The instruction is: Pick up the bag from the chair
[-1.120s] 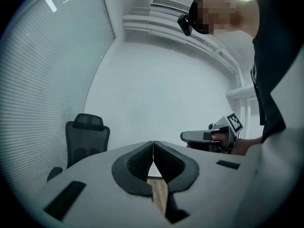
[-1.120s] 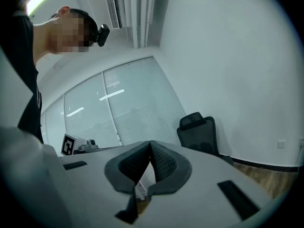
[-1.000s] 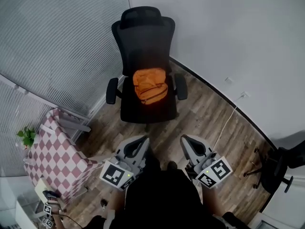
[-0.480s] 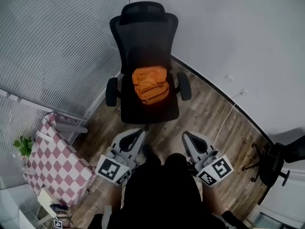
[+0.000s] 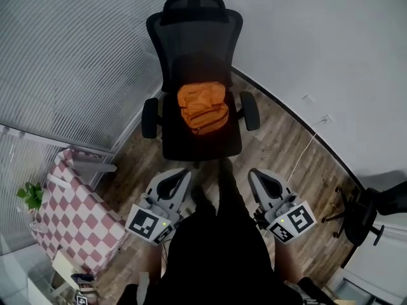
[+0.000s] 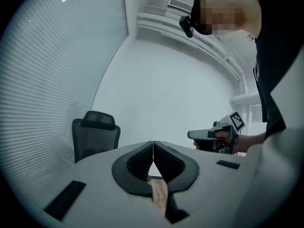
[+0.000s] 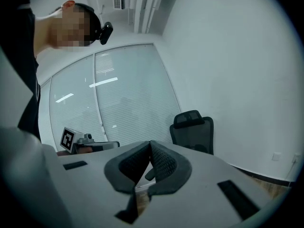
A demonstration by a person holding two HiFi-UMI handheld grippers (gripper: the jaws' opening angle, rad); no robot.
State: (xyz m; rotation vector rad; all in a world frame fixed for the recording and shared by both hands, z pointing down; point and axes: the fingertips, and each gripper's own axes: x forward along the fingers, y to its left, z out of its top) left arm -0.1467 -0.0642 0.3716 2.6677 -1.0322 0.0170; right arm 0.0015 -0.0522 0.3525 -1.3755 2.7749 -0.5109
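An orange bag lies on the seat of a black office chair that stands in the room's corner. My left gripper hovers over the wooden floor a short way in front of the chair, its jaws shut and empty. My right gripper is level with it on the right, also shut with nothing held. In the left gripper view the chair shows at the left behind the shut gripper. In the right gripper view the chair stands right of the shut gripper. The bag is hidden in both gripper views.
A checked pink and white box stands at the left beside a small plant. A second dark chair sits at the right edge. A white cable runs down the wall to the floor. Blinds cover the left wall.
Both grippers have moved forward toward the chair, which now sits slightly nearer in the head view. The person's leg has stepped forward between them.
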